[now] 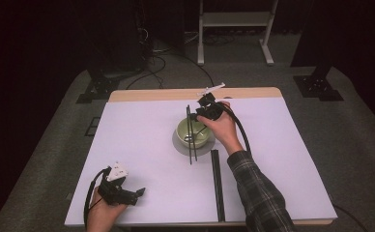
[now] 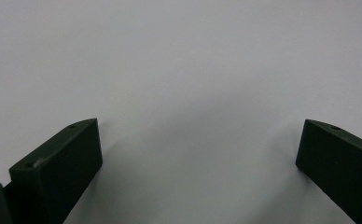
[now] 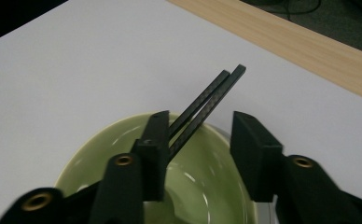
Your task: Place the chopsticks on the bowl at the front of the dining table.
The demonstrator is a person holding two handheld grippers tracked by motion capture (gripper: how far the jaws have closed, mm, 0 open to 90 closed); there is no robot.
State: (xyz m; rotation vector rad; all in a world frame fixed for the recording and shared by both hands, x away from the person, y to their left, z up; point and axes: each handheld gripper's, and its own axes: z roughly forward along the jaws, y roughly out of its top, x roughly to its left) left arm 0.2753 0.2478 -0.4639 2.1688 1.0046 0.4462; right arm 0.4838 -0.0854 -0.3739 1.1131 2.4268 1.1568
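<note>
I see my right gripper (image 1: pixel 195 114) over the far side of the green bowl (image 1: pixel 193 133), which sits on a grey saucer (image 1: pixel 180 146) a little right of the middle of the white table (image 1: pixel 142 145). The 2 black chopsticks (image 1: pixel 191 137) lie side by side across the left part of the bowl rim, with their near ends on the table and their far ends past the bowl. In the right gripper view the jaws stand half apart and the chopsticks (image 3: pixel 207 105) pass just beside the left jaw; I cannot tell if that jaw already touches them, and the other jaw is clearly away from them, so nothing is clamped yet. To do this step well, I think I should bring both sticks into the gap, keep the jaws across their length, and close slowly so the pair stays together and does not roll off the rim or tip the bowl. My left gripper (image 1: pixel 127 193) rests at the near left of the table with its jaws wide apart and nothing between them. A long black bar (image 1: pixel 217 183) lies near the bowl, toward me. I can read no brand, label or writing anywhere.
</note>
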